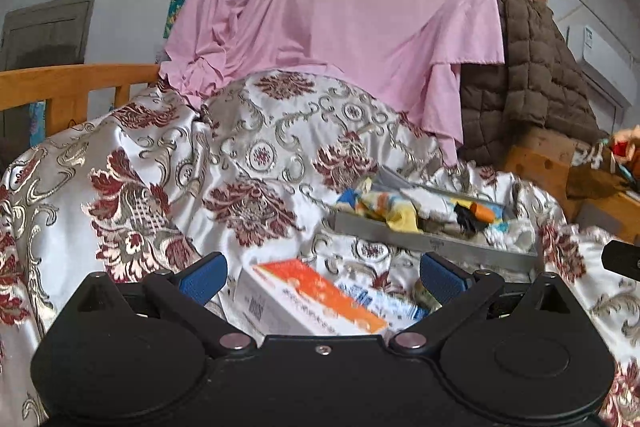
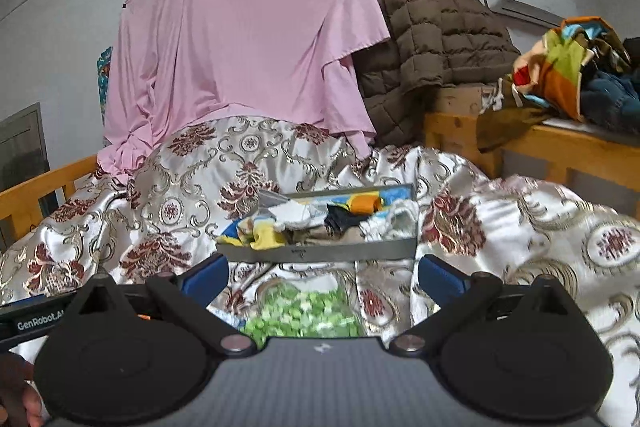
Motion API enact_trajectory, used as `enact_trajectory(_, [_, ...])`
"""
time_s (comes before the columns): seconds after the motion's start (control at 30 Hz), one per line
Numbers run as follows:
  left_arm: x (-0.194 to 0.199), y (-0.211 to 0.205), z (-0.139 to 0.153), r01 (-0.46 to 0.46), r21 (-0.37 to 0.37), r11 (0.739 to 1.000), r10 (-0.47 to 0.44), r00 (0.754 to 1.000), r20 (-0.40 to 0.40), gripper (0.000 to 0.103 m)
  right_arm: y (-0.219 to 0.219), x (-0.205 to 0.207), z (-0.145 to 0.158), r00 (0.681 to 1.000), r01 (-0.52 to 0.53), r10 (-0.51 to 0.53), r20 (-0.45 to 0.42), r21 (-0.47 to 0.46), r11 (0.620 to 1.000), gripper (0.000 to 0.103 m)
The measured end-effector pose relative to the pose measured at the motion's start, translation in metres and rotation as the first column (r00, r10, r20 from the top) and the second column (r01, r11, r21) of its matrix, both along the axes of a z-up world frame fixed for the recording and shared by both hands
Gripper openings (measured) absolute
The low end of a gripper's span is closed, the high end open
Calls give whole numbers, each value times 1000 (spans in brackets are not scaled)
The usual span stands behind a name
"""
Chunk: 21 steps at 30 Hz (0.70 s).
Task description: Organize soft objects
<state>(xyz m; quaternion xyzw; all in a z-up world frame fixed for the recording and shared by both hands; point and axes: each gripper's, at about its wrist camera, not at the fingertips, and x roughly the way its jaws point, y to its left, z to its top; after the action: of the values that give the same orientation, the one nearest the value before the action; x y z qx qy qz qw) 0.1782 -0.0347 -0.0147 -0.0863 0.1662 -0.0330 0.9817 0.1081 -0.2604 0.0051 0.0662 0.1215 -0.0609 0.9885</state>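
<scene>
in the left wrist view, the left gripper (image 1: pixel 322 277) hangs low over a white satin bedspread with red floral print (image 1: pixel 248 163), its blue-padded fingers (image 1: pixel 202 277) spread wide and holding nothing. between and just below them lies a white and orange box (image 1: pixel 308 301), with a blue and white packet (image 1: pixel 380 301) just beside it on the right. farther ahead and to the right, a grey tray (image 1: pixel 432 245) sits on the bedspread, filled with a jumble of small soft cloth items (image 1: pixel 420 209) in yellow, white, black and orange. a pink sheet (image 1: pixel 340 7) hangs behind. in the right wrist view, the right gripper (image 2: pixel 322 277) is likewise wide apart and empty, poised above a clear bag of green pieces (image 2: pixel 304 311) lying on the bedspread (image 2: pixel 520 227). the grey tray (image 2: pixel 320 251) sits straight ahead, just beyond the fingertips, with the cloth items (image 2: pixel 320 217) heaped inside. a brown quilted coat (image 2: pixel 424 39) drapes beside the pink sheet (image 2: pixel 248 39).
</scene>
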Motion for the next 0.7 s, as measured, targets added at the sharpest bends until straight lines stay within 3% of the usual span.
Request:
enact_trajectory(0.47, [-16, -17, -10, 39, 55, 998, -41, 998, 48, 102, -6, -7, -15, 1000, -1, 1, 0, -13, 1000, 103])
enact_trajectory(0.7, [-17, -22, -15, 54, 69, 996, -57, 998, 34, 102, -8, -5, -22, 1000, -2, 2, -19, 6, 1000, 103])
